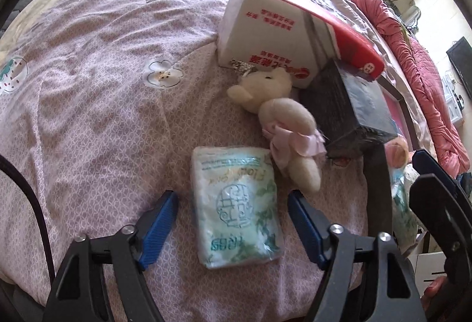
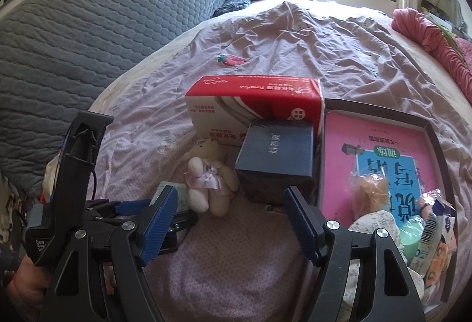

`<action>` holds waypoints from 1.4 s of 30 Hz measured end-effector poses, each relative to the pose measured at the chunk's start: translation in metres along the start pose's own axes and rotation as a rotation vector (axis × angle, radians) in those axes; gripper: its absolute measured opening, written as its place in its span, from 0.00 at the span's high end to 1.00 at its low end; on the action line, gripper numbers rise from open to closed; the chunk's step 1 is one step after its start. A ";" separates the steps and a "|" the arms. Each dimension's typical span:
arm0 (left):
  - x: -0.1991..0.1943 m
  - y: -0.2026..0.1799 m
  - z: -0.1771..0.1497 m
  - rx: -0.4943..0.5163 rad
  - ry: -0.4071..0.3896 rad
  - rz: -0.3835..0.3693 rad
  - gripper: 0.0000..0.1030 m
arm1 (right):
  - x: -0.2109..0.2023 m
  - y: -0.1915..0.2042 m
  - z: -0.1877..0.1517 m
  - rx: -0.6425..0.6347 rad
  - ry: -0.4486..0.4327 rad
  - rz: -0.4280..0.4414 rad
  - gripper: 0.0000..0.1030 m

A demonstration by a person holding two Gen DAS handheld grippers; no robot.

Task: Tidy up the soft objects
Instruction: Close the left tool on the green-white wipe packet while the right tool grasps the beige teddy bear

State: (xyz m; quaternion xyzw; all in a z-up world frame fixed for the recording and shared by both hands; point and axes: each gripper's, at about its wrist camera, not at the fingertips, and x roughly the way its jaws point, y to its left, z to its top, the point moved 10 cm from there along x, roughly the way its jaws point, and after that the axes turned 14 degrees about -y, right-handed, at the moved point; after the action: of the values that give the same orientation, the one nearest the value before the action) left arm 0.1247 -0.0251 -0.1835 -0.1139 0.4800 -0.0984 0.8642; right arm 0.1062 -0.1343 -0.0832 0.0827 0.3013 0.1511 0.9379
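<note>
Soft plastic, pale green and white, wraps the tissue pack that lies flat on the lilac bedspread, and the left hand-held gripper hangs over it with its blue pads spread, one on each long side and neither touching. No earlier view is given, so only this stance can be told. The step in hand looks like picking up this pack, probably to carry it to the shallow tray on the right, where other soft things already lie on a pink book. To do it well, the pads should come down evenly until they straddle the pack's middle, then close gently (the film will crumple and may slip if pinched at a corner). The plush bear lies just beyond the pack, its foot nearly at the far right corner, so the right pad should stay clear of it. The right hand-held gripper is also spread and holds nothing, aimed at bare bedspread in front of the bear and the dark blue box; the red and white carton stands behind them.
</note>
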 end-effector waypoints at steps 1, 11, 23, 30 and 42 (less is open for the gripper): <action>0.002 0.001 0.000 0.003 0.003 0.002 0.32 | 0.004 0.002 0.000 -0.002 0.004 0.003 0.27; 0.003 0.017 0.004 -0.043 0.015 -0.042 0.58 | 0.034 0.031 0.002 -0.045 0.042 0.043 0.27; -0.034 0.057 0.007 -0.085 0.003 -0.042 0.59 | 0.070 0.054 -0.003 -0.008 0.156 0.129 0.27; -0.052 0.085 0.018 -0.109 -0.057 -0.006 0.59 | 0.102 0.056 -0.016 -0.113 0.227 0.034 0.27; -0.057 0.080 0.024 -0.068 -0.091 -0.010 0.59 | 0.130 0.058 -0.044 -0.482 0.248 -0.209 0.43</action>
State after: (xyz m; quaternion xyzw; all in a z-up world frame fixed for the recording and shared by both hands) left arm 0.1204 0.0697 -0.1485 -0.1502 0.4427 -0.0811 0.8802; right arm 0.1675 -0.0332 -0.1741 -0.1931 0.3761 0.1296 0.8969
